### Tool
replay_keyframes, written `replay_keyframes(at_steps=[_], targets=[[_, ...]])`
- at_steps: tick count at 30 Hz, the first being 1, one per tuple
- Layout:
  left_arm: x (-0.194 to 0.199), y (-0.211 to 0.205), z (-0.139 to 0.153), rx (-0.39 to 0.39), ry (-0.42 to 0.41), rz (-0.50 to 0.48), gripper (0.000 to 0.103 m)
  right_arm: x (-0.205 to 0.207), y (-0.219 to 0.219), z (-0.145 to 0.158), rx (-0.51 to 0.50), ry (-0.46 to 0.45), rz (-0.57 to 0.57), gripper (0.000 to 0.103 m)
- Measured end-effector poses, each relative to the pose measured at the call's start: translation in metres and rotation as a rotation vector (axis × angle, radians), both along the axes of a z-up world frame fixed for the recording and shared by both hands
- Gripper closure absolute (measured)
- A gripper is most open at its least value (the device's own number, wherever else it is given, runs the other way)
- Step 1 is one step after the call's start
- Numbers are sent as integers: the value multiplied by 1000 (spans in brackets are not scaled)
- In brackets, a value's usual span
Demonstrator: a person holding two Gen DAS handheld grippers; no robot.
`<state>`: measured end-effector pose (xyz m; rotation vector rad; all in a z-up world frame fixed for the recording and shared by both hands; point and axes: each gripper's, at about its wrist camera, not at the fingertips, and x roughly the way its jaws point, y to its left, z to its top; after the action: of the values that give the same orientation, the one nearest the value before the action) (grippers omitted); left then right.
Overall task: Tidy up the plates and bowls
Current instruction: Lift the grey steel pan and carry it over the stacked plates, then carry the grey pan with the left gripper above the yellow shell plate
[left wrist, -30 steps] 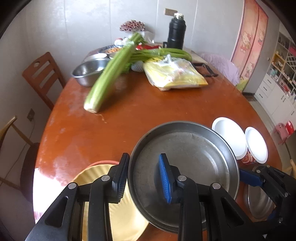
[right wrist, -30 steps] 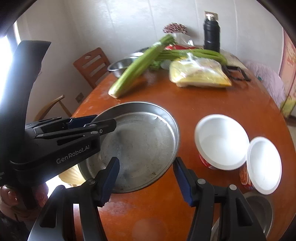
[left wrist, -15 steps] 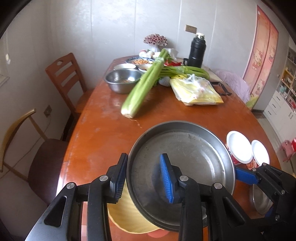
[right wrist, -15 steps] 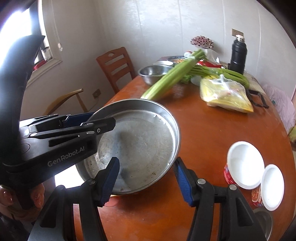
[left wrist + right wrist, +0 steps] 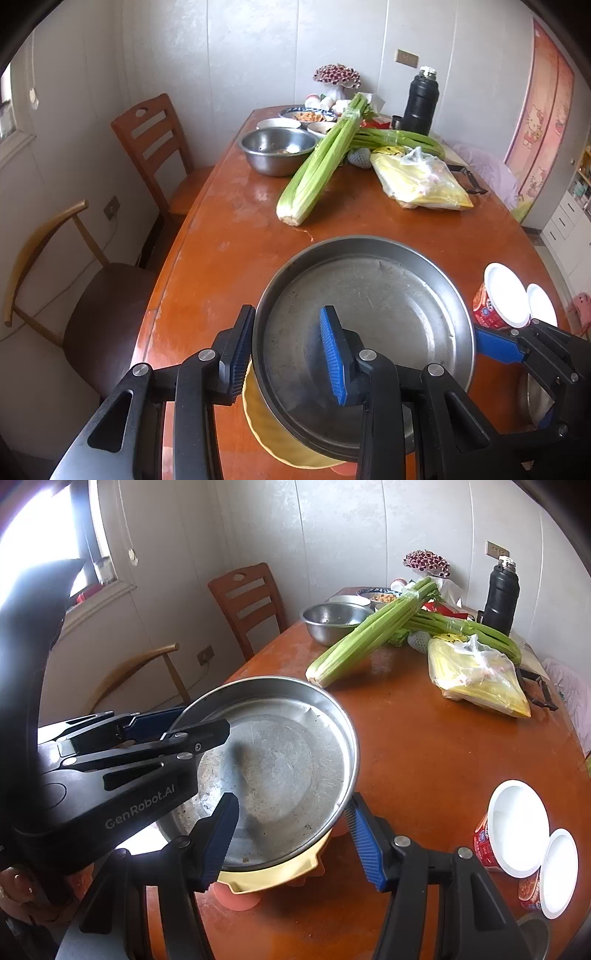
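A wide steel pan point(image 5: 369, 325) hangs above the table, over a yellow plate point(image 5: 280, 439); it also shows in the right wrist view point(image 5: 280, 768). My left gripper point(image 5: 288, 354) straddles the pan's near-left rim, one finger outside and one inside. My right gripper point(image 5: 291, 830) straddles the pan's near-right rim the same way. Whether either set of jaws presses the rim I cannot tell. The yellow plate point(image 5: 273, 875) rests on an orange plate point(image 5: 236, 899).
Celery point(image 5: 325, 162), a steel bowl point(image 5: 277, 147), a yellow bag point(image 5: 417, 181) and a black flask point(image 5: 421, 99) lie at the far end. Two white-lidded cups point(image 5: 517, 830) and a small steel dish point(image 5: 532, 398) sit right. Chairs point(image 5: 147, 147) stand left of the table point(image 5: 229, 258).
The pan has risen off the table between both grippers, and both cameras have lifted and pulled back; the yellow plate now lies farther below the pan.
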<state>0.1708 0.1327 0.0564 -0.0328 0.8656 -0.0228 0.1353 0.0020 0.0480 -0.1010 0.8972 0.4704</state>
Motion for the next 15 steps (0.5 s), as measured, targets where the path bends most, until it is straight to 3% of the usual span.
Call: replay_keyframes(at_steps=[15], targets=[[2,17,-29,-30,47,53,67,6,20,-22,-52,27,53,43]])
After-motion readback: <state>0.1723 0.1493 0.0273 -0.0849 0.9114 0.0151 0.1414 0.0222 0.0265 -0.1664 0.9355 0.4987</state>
